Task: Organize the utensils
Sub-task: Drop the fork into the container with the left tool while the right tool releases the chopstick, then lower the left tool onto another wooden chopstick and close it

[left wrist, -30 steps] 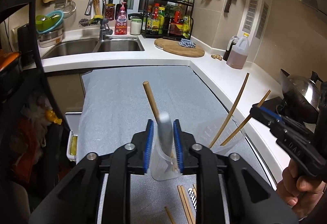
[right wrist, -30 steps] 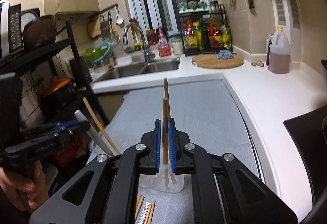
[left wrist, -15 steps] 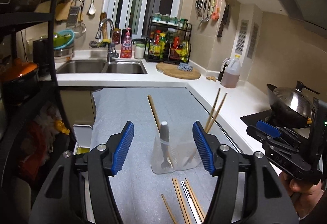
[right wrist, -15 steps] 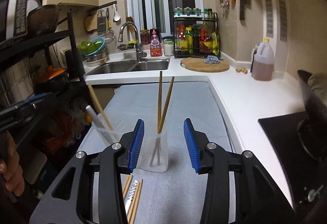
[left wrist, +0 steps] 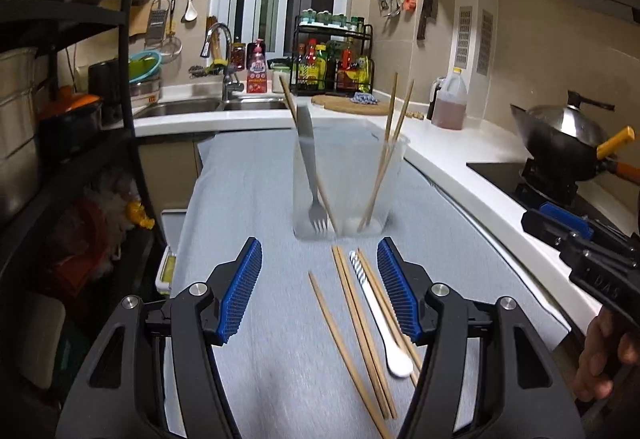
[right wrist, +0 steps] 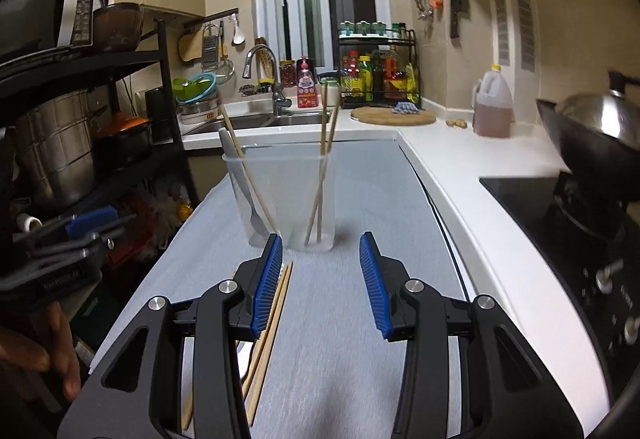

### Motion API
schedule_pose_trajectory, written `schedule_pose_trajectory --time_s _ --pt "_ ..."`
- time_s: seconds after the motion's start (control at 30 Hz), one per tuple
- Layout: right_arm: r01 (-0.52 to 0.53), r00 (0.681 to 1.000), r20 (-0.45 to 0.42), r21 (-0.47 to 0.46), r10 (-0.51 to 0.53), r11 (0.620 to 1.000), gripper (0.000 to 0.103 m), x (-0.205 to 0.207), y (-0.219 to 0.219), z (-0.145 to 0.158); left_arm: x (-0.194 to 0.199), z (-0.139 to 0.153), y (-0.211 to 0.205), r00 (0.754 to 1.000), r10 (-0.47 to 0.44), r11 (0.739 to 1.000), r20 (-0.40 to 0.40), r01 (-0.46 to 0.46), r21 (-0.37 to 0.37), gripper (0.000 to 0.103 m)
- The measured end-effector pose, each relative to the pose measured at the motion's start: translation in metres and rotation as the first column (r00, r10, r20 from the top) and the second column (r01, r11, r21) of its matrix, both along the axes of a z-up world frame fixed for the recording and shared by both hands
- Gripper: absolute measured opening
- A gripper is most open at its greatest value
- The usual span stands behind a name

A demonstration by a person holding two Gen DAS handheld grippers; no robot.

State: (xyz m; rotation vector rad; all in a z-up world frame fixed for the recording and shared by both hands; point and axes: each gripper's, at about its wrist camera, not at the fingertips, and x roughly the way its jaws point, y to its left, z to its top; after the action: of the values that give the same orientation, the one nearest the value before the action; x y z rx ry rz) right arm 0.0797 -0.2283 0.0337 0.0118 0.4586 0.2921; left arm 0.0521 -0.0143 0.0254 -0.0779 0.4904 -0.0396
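Your left gripper (left wrist: pixel 319 291) hangs above the grey-matted surface (left wrist: pixel 248 199) with its fingers (left wrist: pixel 240 295) spread wide and nothing between them. Your right gripper (right wrist: pixel 320 285) is the same — fingers (right wrist: pixel 374 285) wide apart, empty.

Just beyond both stand two clear plastic cups, touching side by side. The left cup (left wrist: pixel 316 179) holds a metal fork (left wrist: pixel 310 167), tines down, and a single wooden chopstick (left wrist: pixel 289 99) leaning left. The right cup (left wrist: pixel 386 179) holds a pair of chopsticks (left wrist: pixel 394 127) that cross near the rim.

On the surface nearer to you lie several loose chopsticks (left wrist: pixel 352 323) running roughly near to far, with a white spoon (left wrist: pixel 380 315) among them — its bowl at the near end, its striped handle pointing toward the cups. In the right wrist view those loose chopsticks sit just beside and under your left finger pad.
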Motion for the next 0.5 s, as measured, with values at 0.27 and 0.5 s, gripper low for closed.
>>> schedule_pose_trajectory --time_s 0.27,0.5 --pt "-0.033 0.997 -0.064 0.014 0.034 0.999 0.04 -0.034 -0.002 -0.03 -0.031 -0.036 -0.012 0.998 -0.036 0.999 -0.056 0.034 -0.031 0.054" --pt "-0.061 0.981 -0.18 0.036 0.067 0.997 0.01 -0.039 0.004 -0.069 -0.029 -0.067 -0.016 0.986 -0.062 0.996 -0.156 0.051 -0.075 0.03"
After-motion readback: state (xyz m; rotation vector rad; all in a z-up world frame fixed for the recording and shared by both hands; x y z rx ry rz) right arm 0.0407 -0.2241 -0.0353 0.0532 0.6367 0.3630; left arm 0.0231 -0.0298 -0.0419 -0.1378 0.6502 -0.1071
